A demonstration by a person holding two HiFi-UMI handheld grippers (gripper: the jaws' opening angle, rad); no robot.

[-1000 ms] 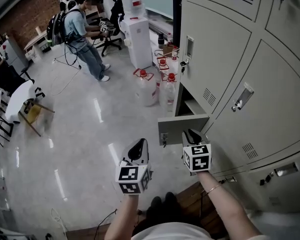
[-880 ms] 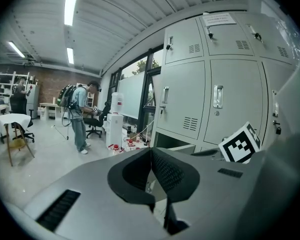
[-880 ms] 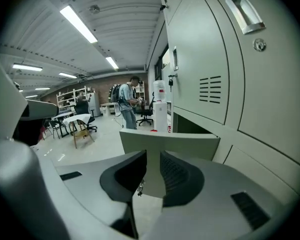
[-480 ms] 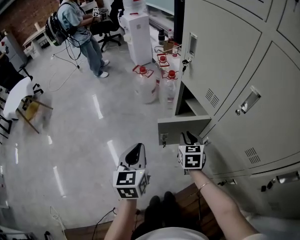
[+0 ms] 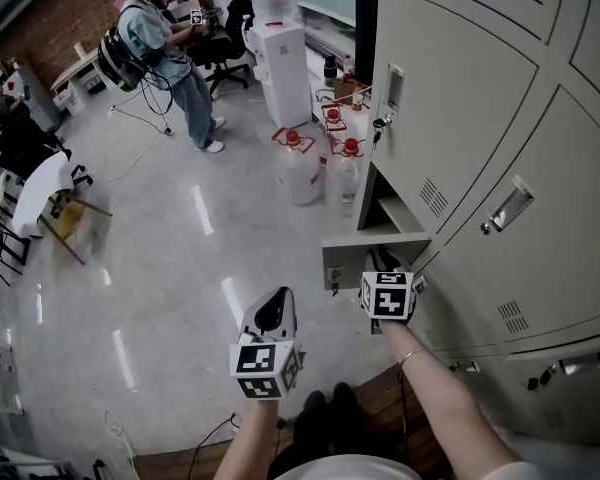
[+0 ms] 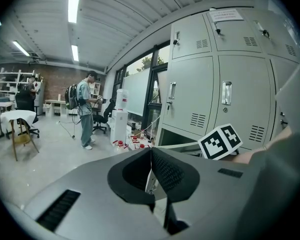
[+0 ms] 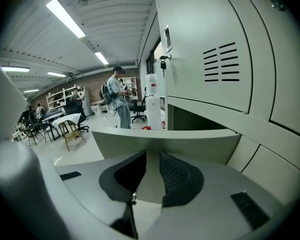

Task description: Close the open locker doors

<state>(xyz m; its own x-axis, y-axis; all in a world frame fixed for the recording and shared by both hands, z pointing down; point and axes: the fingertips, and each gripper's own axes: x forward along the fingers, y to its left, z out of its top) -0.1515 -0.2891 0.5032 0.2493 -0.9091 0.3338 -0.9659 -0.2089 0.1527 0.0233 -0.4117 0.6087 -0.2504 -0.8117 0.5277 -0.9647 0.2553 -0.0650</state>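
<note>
The grey locker bank [image 5: 500, 118] has one low door [image 5: 375, 247] swung out over the floor, with its compartment [image 5: 388, 210] showing dark behind it. My right gripper [image 5: 381, 262] is right behind that door's edge, its tips at the panel. In the right gripper view the door [image 7: 165, 140] fills the space just ahead of the right gripper [image 7: 152, 171]. Its pads stand a narrow gap apart and pinch nothing. My left gripper [image 5: 273, 305] hangs over the floor left of the door. In the left gripper view the left gripper [image 6: 151, 165] has its pads pressed together.
Water bottles [image 5: 298, 173] and a water dispenser [image 5: 280, 53] stand on the floor by the locker's far end. A person [image 5: 170, 63] with a backpack stands further off. A wooden chair [image 5: 68, 218] and a white table are at the left. A key [image 5: 379, 125] hangs in an upper door.
My right gripper has moved forward, up close against the open door's edge. The left gripper has stayed about where it was.
</note>
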